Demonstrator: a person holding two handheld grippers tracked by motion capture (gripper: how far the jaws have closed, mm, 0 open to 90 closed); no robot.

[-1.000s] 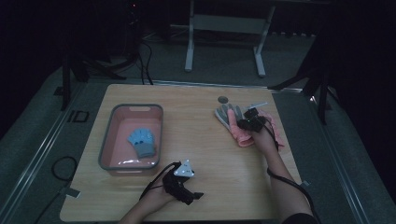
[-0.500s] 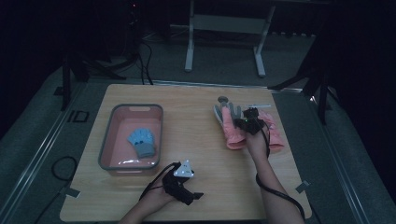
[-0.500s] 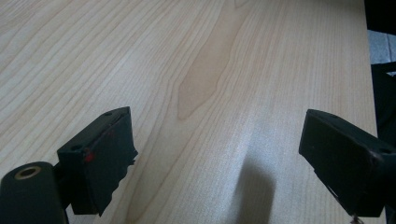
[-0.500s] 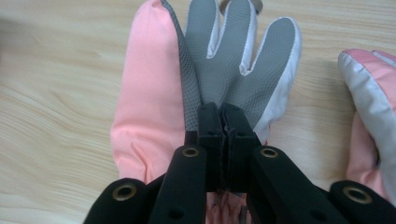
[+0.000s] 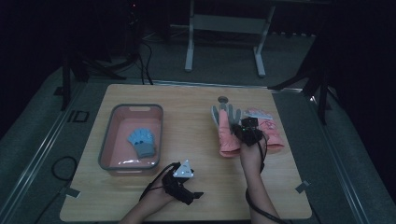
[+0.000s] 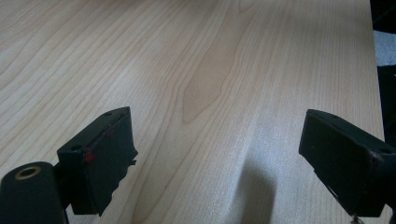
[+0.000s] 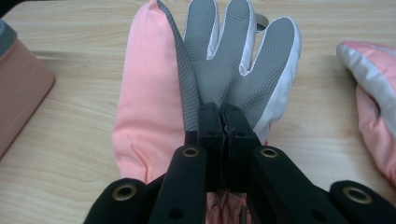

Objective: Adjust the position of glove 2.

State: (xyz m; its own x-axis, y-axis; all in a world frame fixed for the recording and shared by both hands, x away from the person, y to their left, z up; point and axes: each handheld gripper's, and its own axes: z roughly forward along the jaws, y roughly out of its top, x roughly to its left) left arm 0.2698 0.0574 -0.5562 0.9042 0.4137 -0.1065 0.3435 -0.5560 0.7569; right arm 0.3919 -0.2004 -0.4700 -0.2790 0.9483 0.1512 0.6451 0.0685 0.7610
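Note:
A pink glove [image 5: 226, 135] with a grey palm lies palm-up on the wooden table [image 5: 187, 112], right of the middle. My right gripper [image 5: 247, 131] is shut on its cuff end. In the right gripper view the jaws [image 7: 222, 114] are pressed together on the fabric, with the pink glove [image 7: 144, 107] stretching away from them. A second pink glove [image 5: 268, 128] lies just to the right, its edge [image 7: 373, 93] showing beside the jaws. My left gripper [image 5: 194, 195] rests near the front edge. It is open [image 6: 217, 154] over bare wood, holding nothing.
A pink tub with a grey rim [image 5: 106, 140] stands at the left of the table with a small blue glove [image 5: 141, 142] in it; its corner [image 7: 18, 84] shows in the right gripper view. A round grey grommet [image 5: 223, 99] sits behind the gloves.
My right gripper has drawn back toward the person, and the glove's cuff end has come with it, nearer and a little left. The left gripper has stayed put.

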